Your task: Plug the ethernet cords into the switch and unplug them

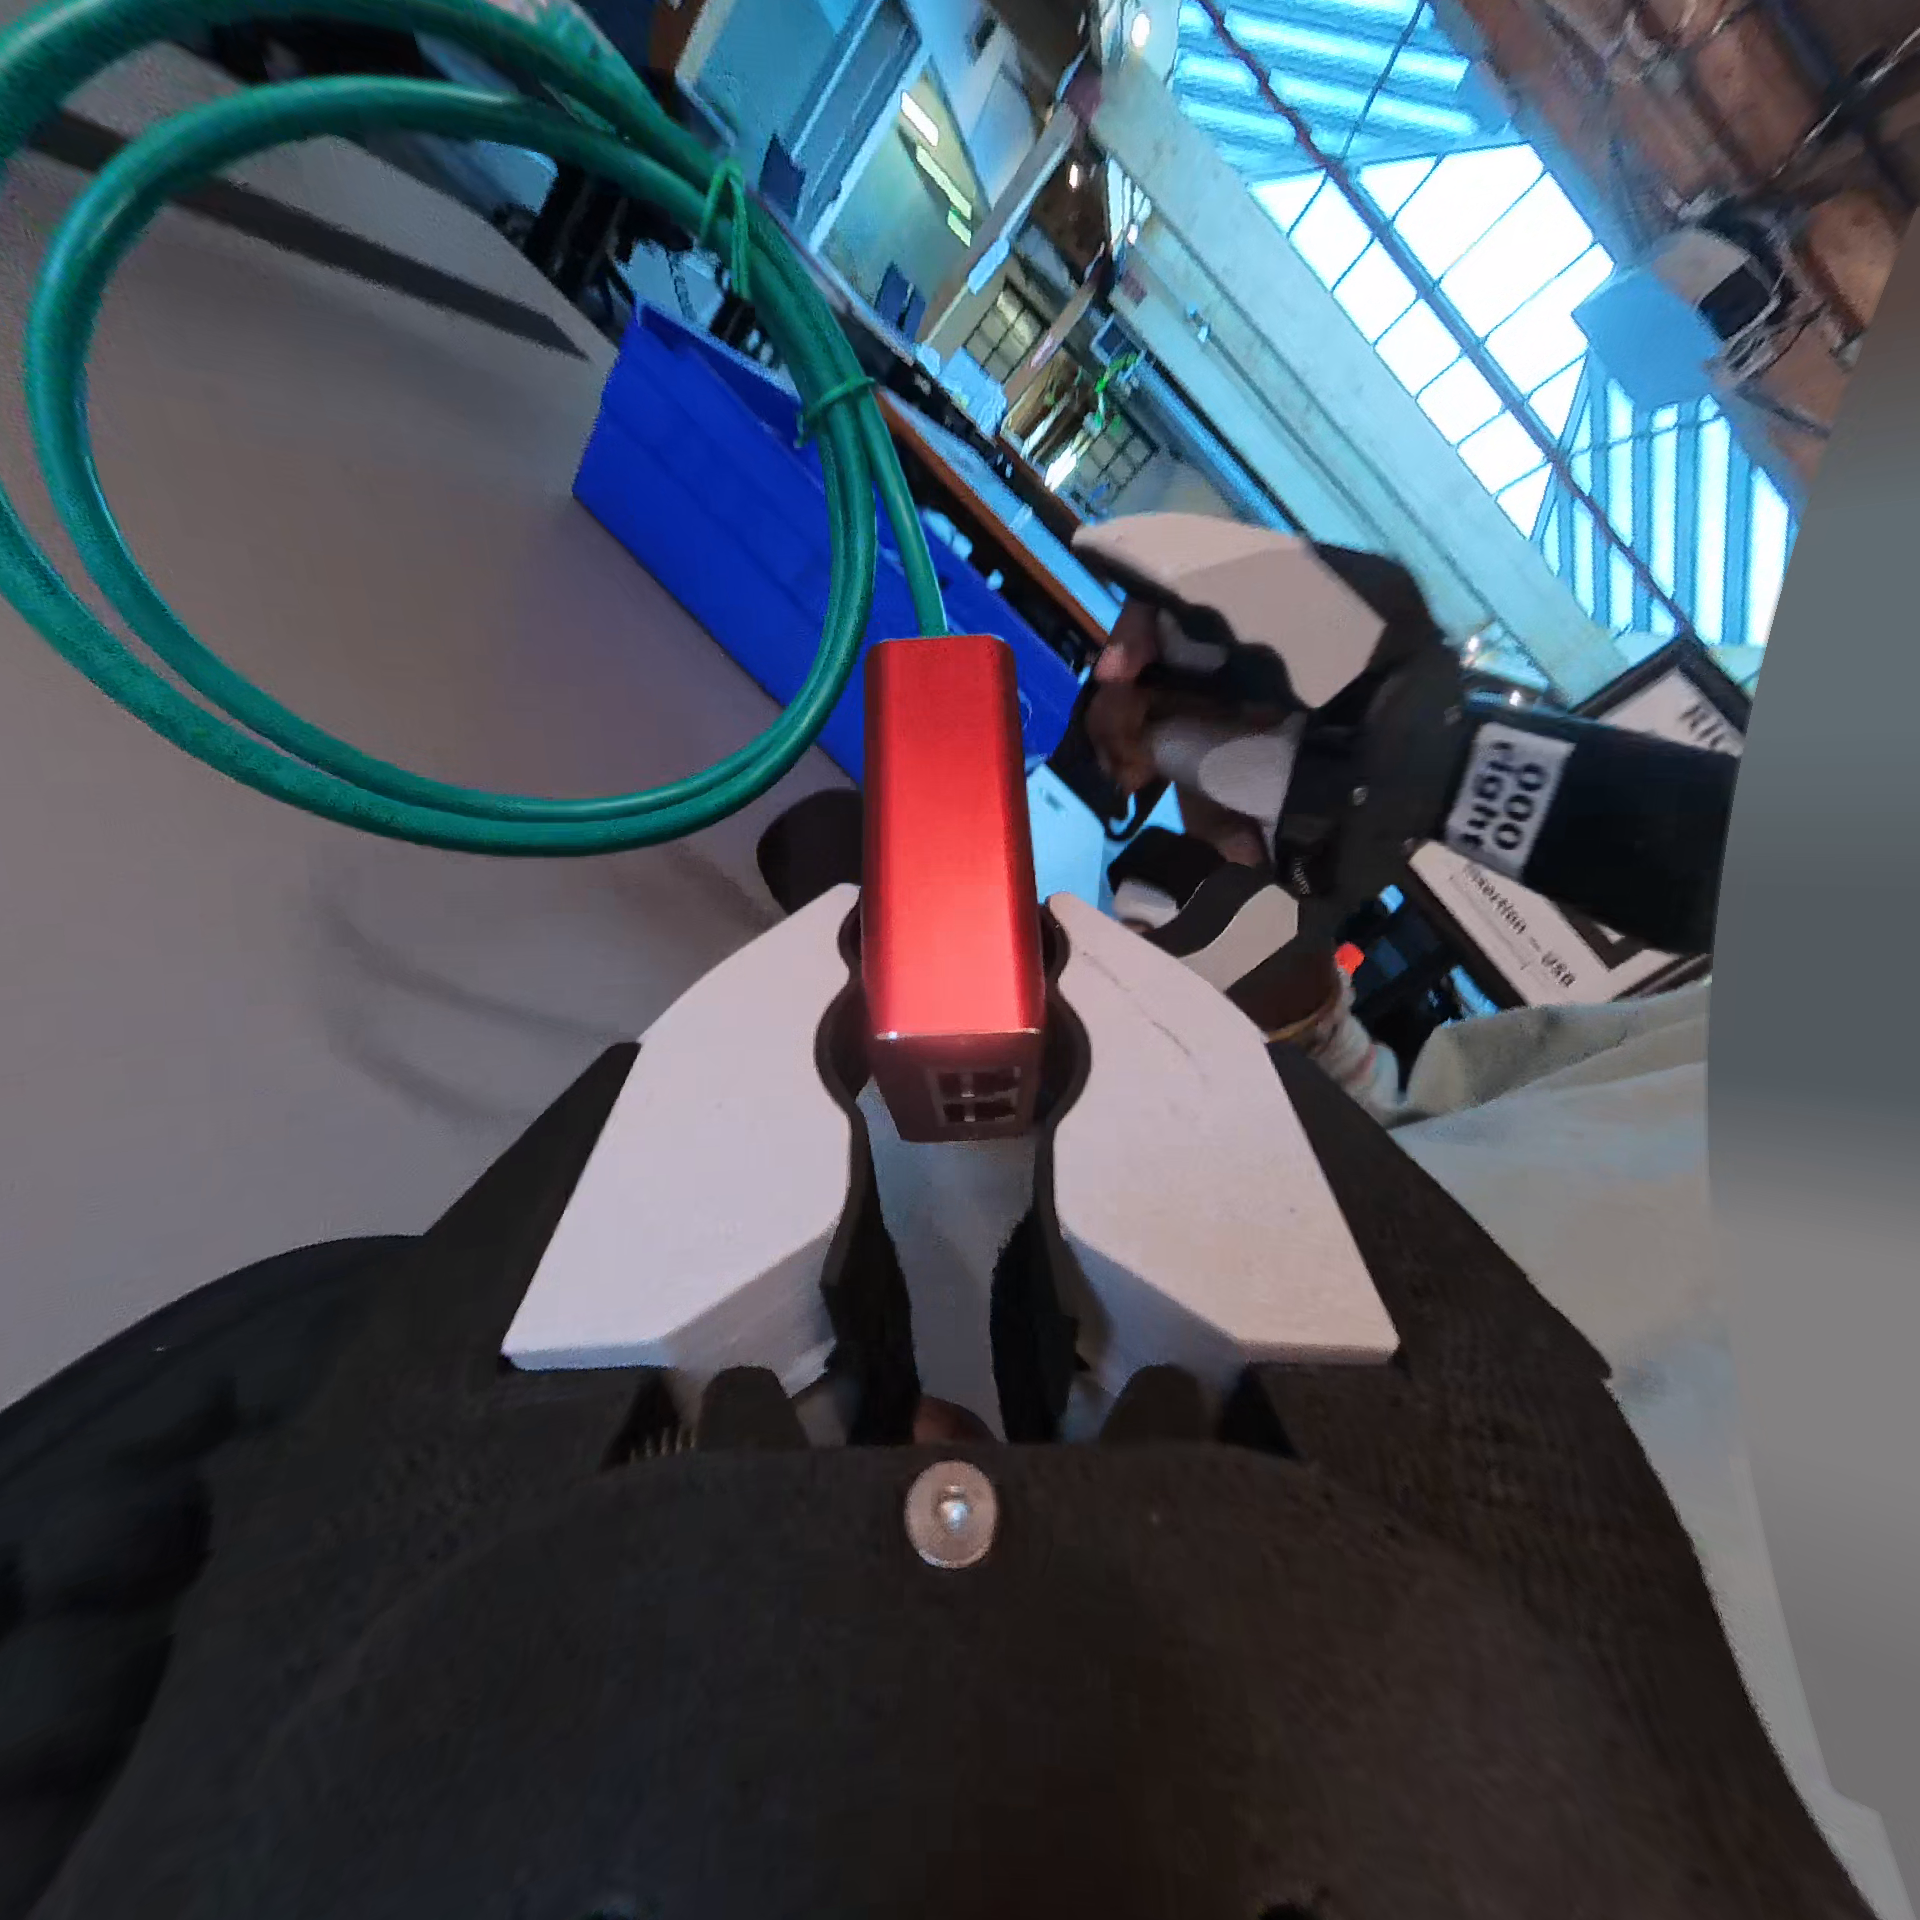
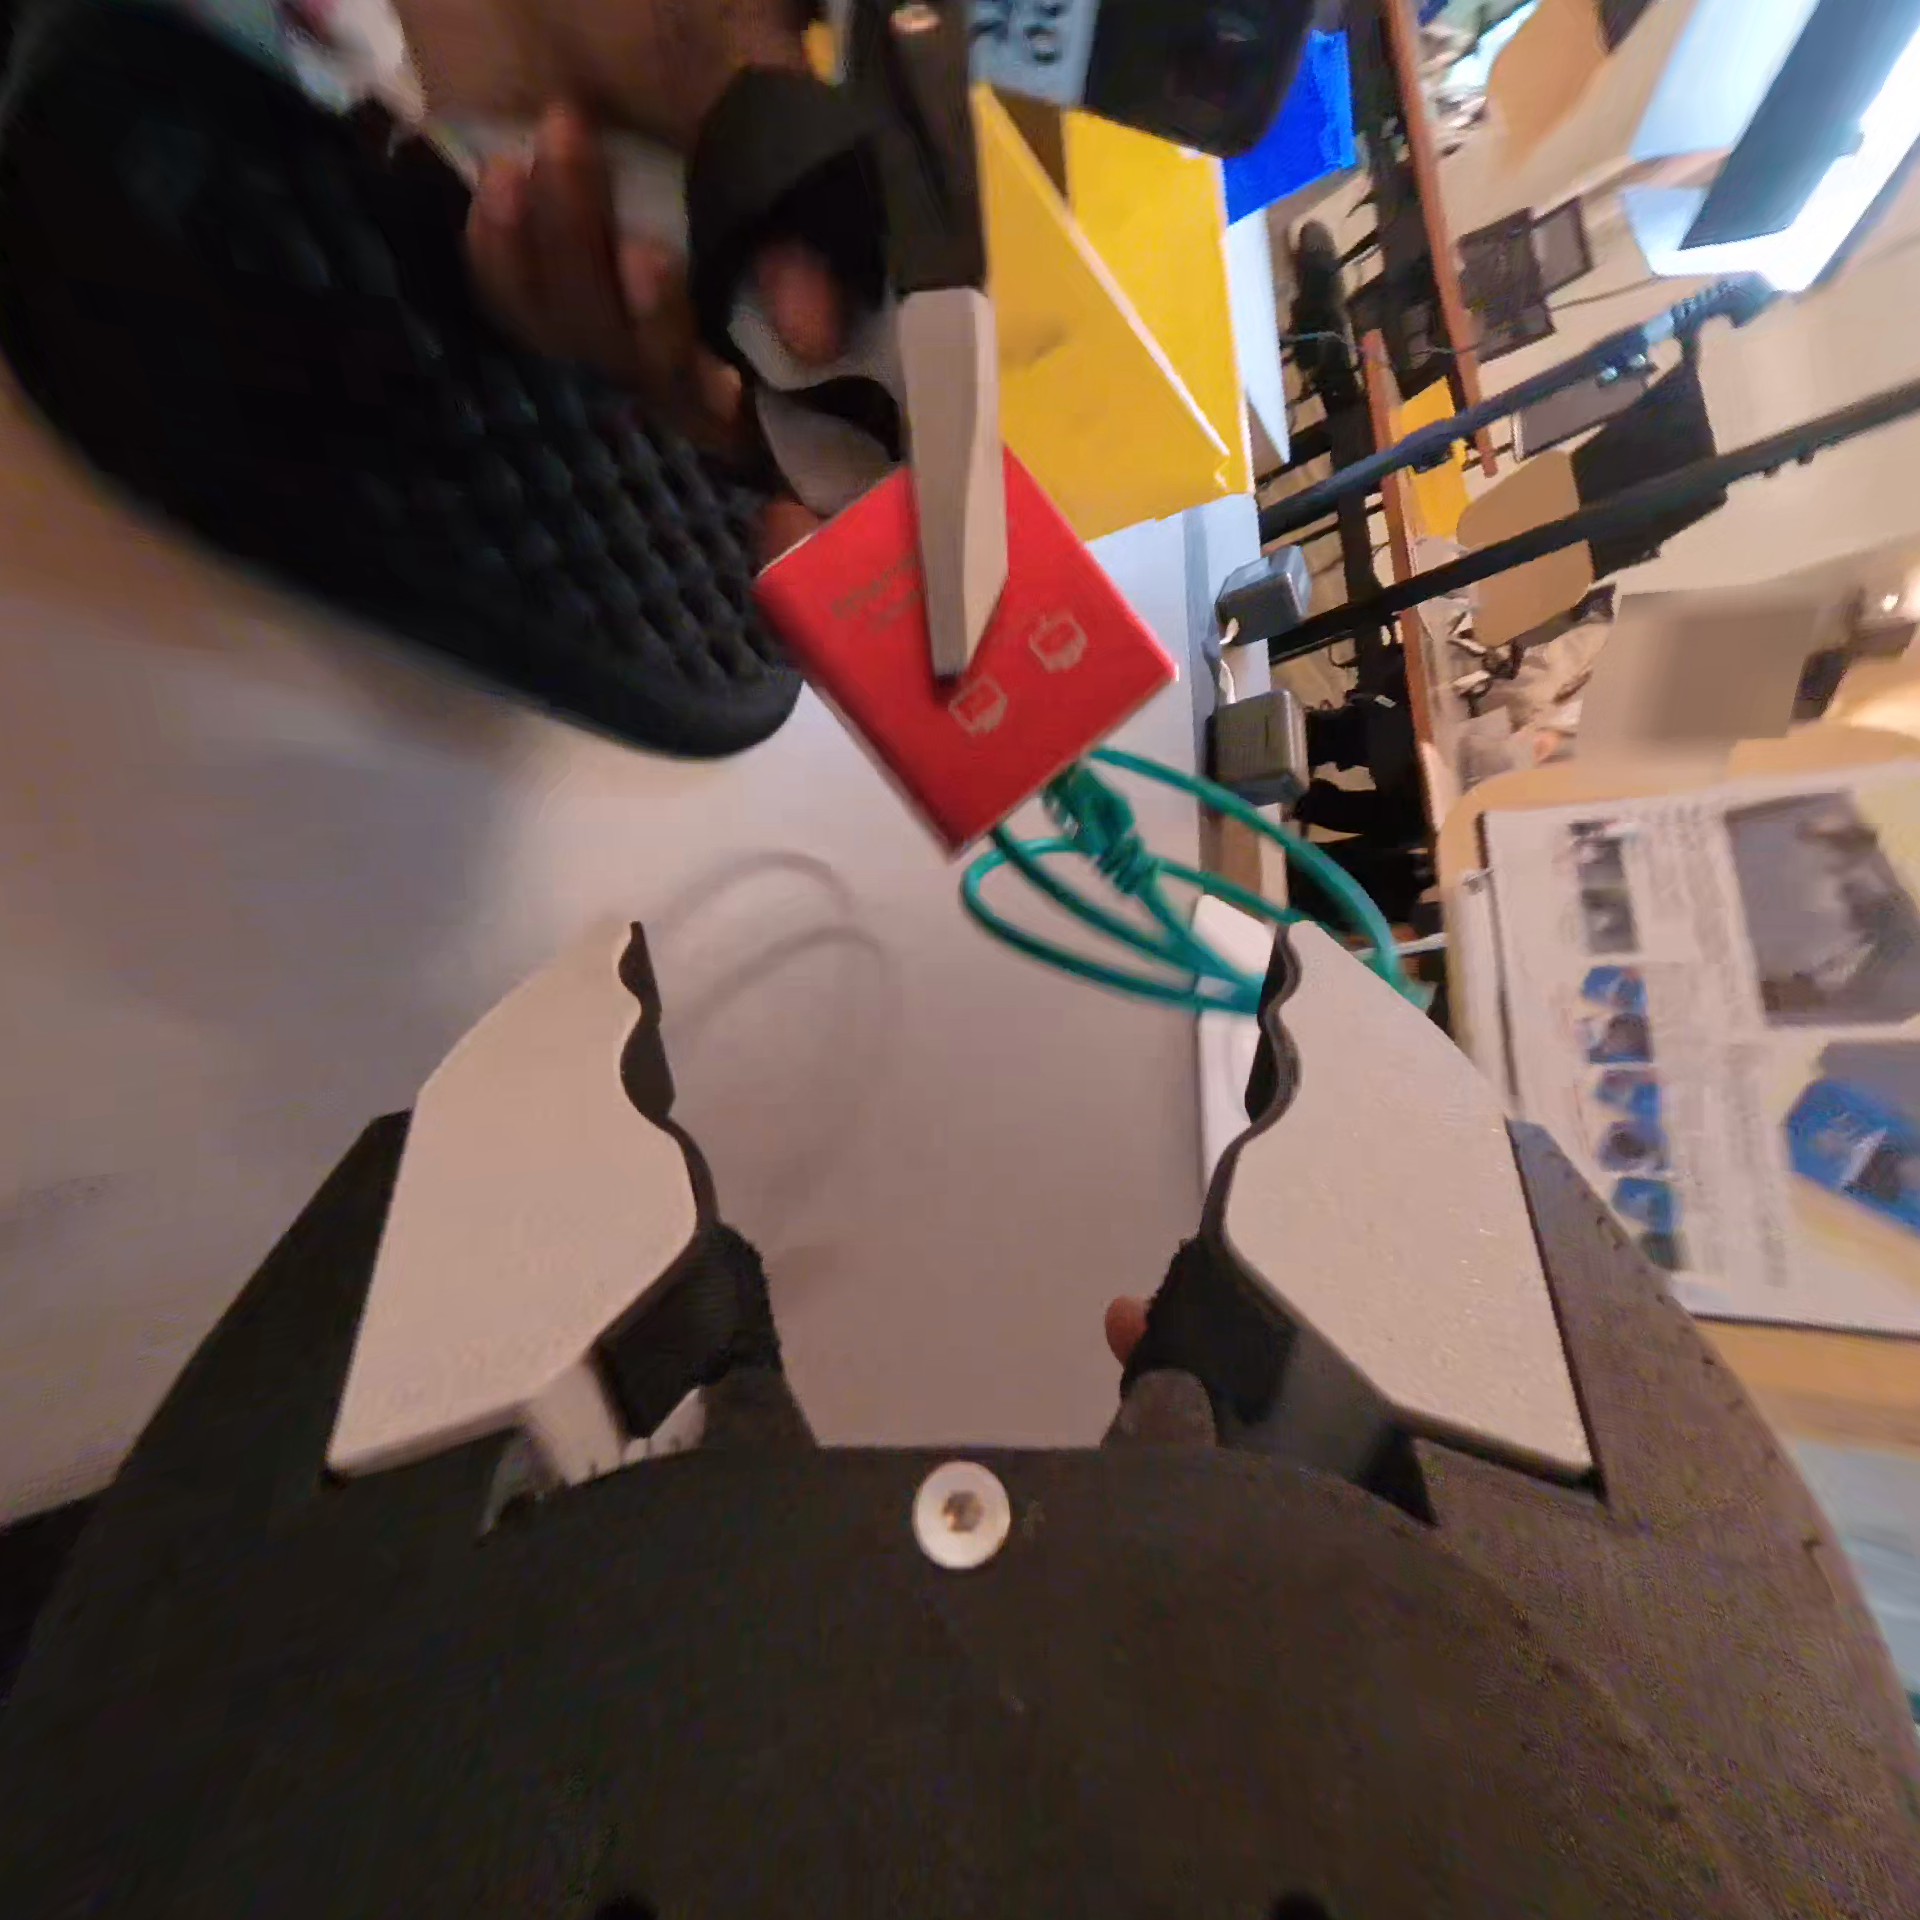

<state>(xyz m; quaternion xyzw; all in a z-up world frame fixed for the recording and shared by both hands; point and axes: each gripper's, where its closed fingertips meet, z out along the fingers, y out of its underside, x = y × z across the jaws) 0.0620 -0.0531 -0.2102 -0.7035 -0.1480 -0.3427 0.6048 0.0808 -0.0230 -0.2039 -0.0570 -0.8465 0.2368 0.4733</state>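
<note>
My left gripper [image 1: 951,914] is shut on a red metal switch [image 1: 948,831] and holds it up off the table, its open ports facing the camera. A green ethernet cord [image 1: 156,686] is plugged into the switch's far end and loops to the left. In the right wrist view the same switch [image 2: 1039,727] hangs clamped in the left gripper's fingers [image 2: 956,520], with the green cord [image 2: 1122,935] coiled below it. My right gripper [image 2: 956,956] is open and empty, a short way from the switch. It also shows in the left wrist view [image 1: 1247,727], held in a hand.
The pale table [image 1: 312,935] lies under the cord. A blue bin [image 1: 727,499] stands behind the switch. Yellow bins [image 2: 1122,343] stand at the table's far side. A white cable [image 2: 821,914] lies on the table. A printed sheet [image 2: 1714,1039] lies at right.
</note>
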